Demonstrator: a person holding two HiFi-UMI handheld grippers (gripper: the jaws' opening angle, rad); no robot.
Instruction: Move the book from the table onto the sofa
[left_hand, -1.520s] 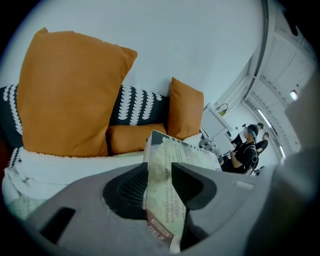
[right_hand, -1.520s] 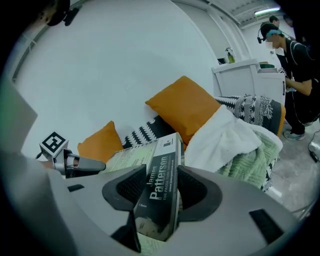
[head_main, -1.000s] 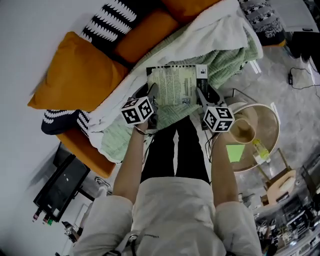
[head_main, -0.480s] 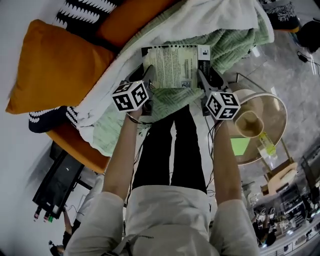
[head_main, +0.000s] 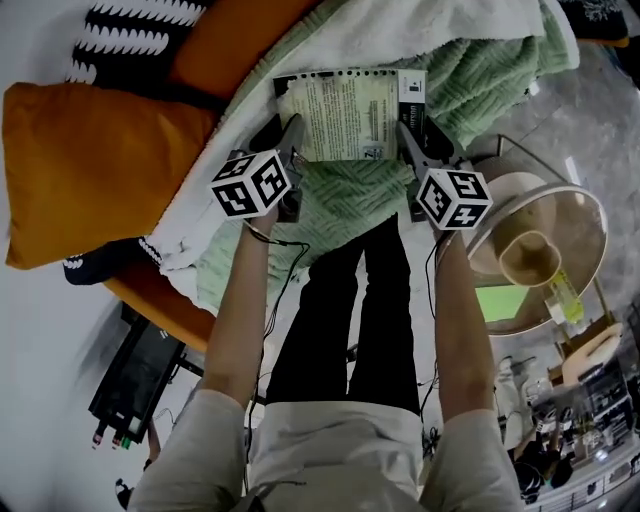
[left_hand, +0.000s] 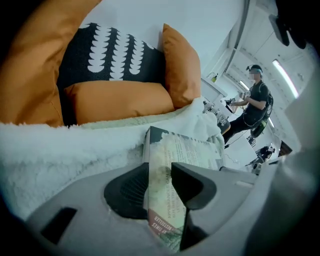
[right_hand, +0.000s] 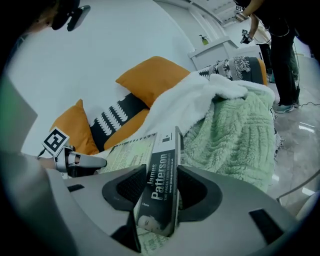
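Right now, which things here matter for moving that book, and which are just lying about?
In the job: book, left gripper, right gripper, sofa.
Just lying about: green blanket, white blanket, orange cushion, round side table, tan cup.

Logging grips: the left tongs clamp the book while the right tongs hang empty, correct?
No. The left tongs clamp the book, but the right tongs clamp it too, at its spine, as the right gripper view shows.

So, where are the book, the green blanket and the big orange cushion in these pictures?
book (head_main: 345, 118): head view, middle of its pale cover.
green blanket (right_hand: 235, 135): right gripper view, its ribbed top surface.
orange cushion (head_main: 85, 165): head view, centre of its face.
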